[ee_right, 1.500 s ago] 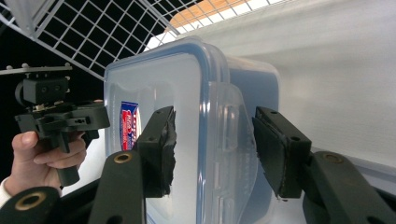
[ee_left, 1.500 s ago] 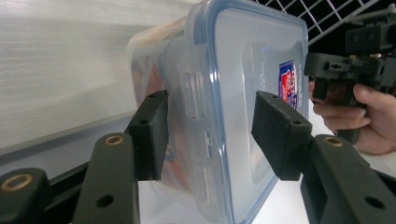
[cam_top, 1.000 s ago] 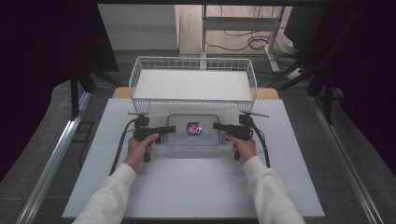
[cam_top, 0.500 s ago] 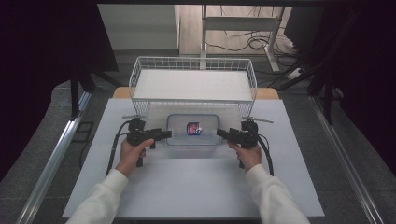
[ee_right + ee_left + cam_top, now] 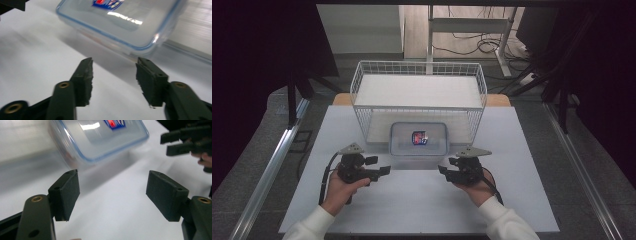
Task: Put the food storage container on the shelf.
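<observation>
Lidded container (image 5: 419, 139) is sitting at the wire basket's (image 5: 362, 82) near edge, apparently placed, while left gripper (image 5: 382, 171) and right gripper (image 5: 443, 171) are hanging empty near it, jaws parted, right narrowing.

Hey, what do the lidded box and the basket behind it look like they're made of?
The lidded box looks like clear, glossy plastic: you can see through it, light glints off the lid, and a blue seal line runs round the rim. The basket looks like white-coated metal wire: thin rods in an open grid, though the coating could be paint or plastic.
</observation>
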Demonstrator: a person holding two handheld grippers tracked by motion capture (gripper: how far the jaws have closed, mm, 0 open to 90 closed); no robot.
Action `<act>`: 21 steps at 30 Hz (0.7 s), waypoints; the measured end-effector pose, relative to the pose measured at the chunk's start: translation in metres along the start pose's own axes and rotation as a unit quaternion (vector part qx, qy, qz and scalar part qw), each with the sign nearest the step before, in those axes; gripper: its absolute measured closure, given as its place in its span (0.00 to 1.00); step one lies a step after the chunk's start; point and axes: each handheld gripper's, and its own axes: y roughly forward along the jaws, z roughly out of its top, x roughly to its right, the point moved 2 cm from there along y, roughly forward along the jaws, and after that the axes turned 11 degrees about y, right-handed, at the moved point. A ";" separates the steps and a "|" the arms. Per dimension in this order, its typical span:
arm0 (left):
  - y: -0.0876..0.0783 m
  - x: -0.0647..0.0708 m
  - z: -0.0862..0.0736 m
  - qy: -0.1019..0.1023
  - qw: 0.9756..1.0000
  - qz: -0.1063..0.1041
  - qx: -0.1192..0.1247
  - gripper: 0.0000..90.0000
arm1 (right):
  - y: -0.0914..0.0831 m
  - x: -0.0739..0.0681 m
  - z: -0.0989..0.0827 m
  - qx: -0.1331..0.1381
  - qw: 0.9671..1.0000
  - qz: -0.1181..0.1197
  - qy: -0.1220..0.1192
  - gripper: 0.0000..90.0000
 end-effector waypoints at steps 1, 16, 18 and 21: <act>-0.002 0.003 -0.003 0.007 1.000 0.003 -0.006 0.30 | 0.001 -0.002 -0.001 -0.002 1.000 0.001 -0.004 0.59; -0.003 0.025 -0.016 0.049 0.998 0.010 -0.042 0.30 | 0.049 -0.029 0.000 -0.034 0.997 -0.021 -0.072 0.99; -0.002 0.025 -0.017 0.053 0.998 0.012 -0.045 0.30 | 0.058 -0.030 0.001 -0.039 0.997 -0.020 -0.069 0.99; 0.000 0.025 -0.018 0.054 0.997 0.011 -0.049 0.30 | 0.067 -0.034 0.003 -0.045 0.996 -0.017 -0.073 0.99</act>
